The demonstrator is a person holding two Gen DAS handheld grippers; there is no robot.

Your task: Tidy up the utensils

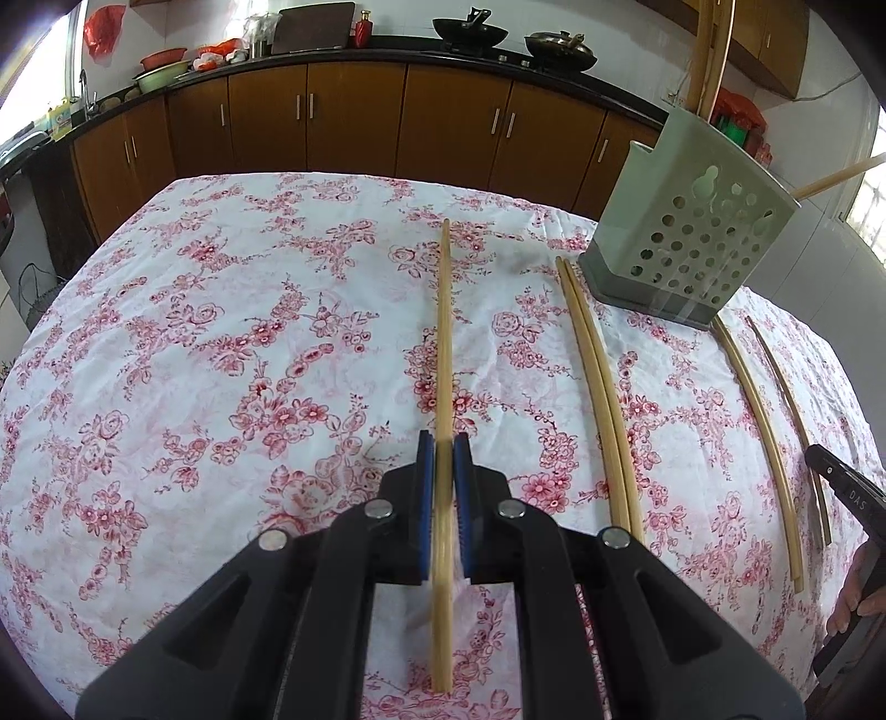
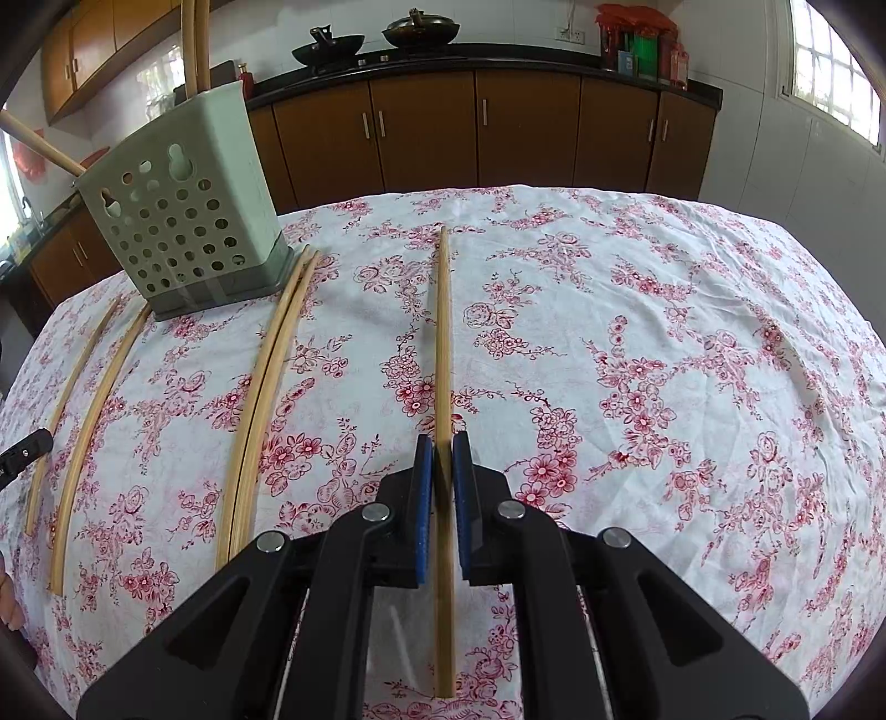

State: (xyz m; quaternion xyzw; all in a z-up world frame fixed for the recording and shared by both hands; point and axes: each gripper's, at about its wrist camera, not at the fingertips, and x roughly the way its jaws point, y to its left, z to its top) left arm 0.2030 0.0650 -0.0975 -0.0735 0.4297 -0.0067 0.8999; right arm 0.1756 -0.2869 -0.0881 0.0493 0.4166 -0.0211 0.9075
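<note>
**A:** Start nearest. What's each claw doing?

**B:** The left claw (image 1: 443,482) has its blue pads closed on a bamboo chopstick (image 1: 444,332), which runs lengthwise between the fingers. The right claw (image 2: 443,482) grips a second chopstick (image 2: 442,332) the same way. I can't tell whether either stick has lifted off the cloth.

**A:** Why hold them lengthwise?

**B:** Probably because the pads press along more of the stick, so it stays in line with the claw. Tipping the wrist would then aim the tip downward.

**A:** And beyond the claws?

**B:** On the floral-clothed bench (image 1: 221,332), between the two claws, a loose pair (image 1: 598,399) lies side by side. More sticks (image 1: 761,443) lie beyond it, near the other claw. They're all roughly parallel with gaps between them, which I'd guess leaves room for fingers to straddle one at a time.

**A:** Where do they go?

**B:** Most likely into the pale green perforated holder (image 1: 692,221) at the far end of those sticks. It has upright chopsticks (image 1: 706,55) in it already. Clear tape crosses its base, probably to stop it tipping when sticks drop in.

**A:** Behind that?

**B:** Brown kitchen cabinets (image 1: 360,116) with woks (image 1: 470,33) on top, well apart from the work.
</note>
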